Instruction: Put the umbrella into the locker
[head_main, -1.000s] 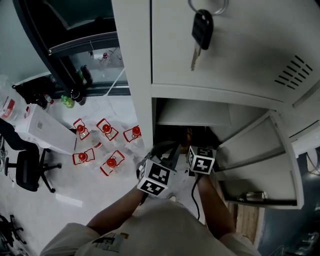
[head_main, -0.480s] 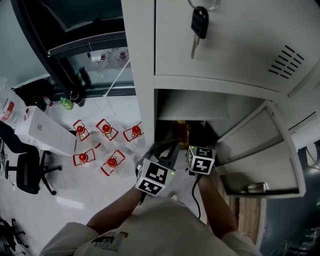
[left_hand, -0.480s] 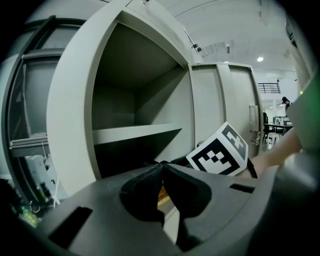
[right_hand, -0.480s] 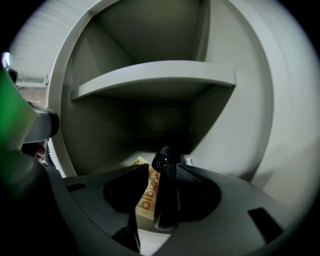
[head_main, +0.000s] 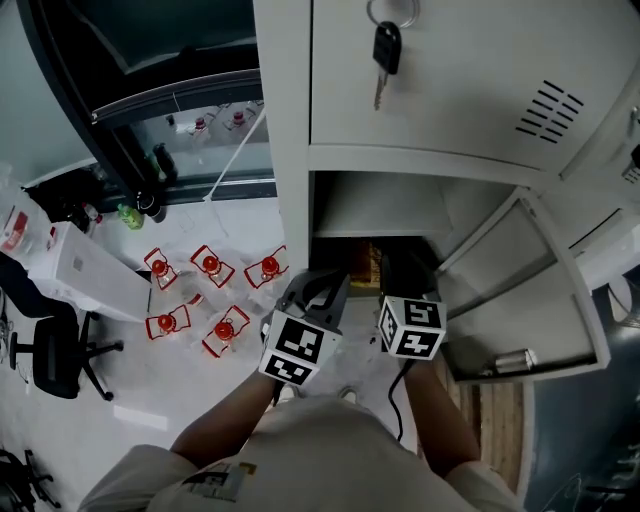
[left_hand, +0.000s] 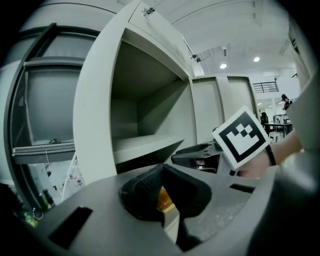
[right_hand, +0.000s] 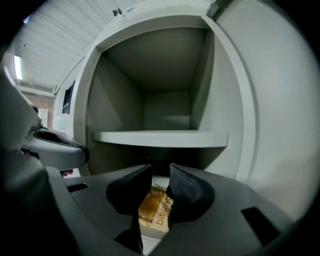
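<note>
The grey locker's (head_main: 290, 180) lower compartment (right_hand: 165, 107) stands open with a shelf (right_hand: 160, 137) across it. On its floor lies an orange-brown packet (right_hand: 155, 210), also seen in the head view as the packet (head_main: 366, 256). I cannot make out an umbrella; the compartment's bottom is dark. My right gripper (right_hand: 160, 170) hangs open at the mouth of the compartment; its jaws have just been closing a little, with nothing between them. Beside it my left gripper (left_hand: 161, 167) is shut and empty. In the head view the left gripper (head_main: 318, 290) and the right gripper (head_main: 405, 268) sit side by side.
The compartment's door (head_main: 530, 290) swings out to the right. A key (head_main: 385, 50) hangs from the closed door above. On the floor to the left stand several red-topped items (head_main: 210, 265), a white box (head_main: 80, 265) and an office chair (head_main: 50, 355).
Both grippers have come up and back from the compartment's bottom, the right one more. The right gripper's jaws now stand apart.
</note>
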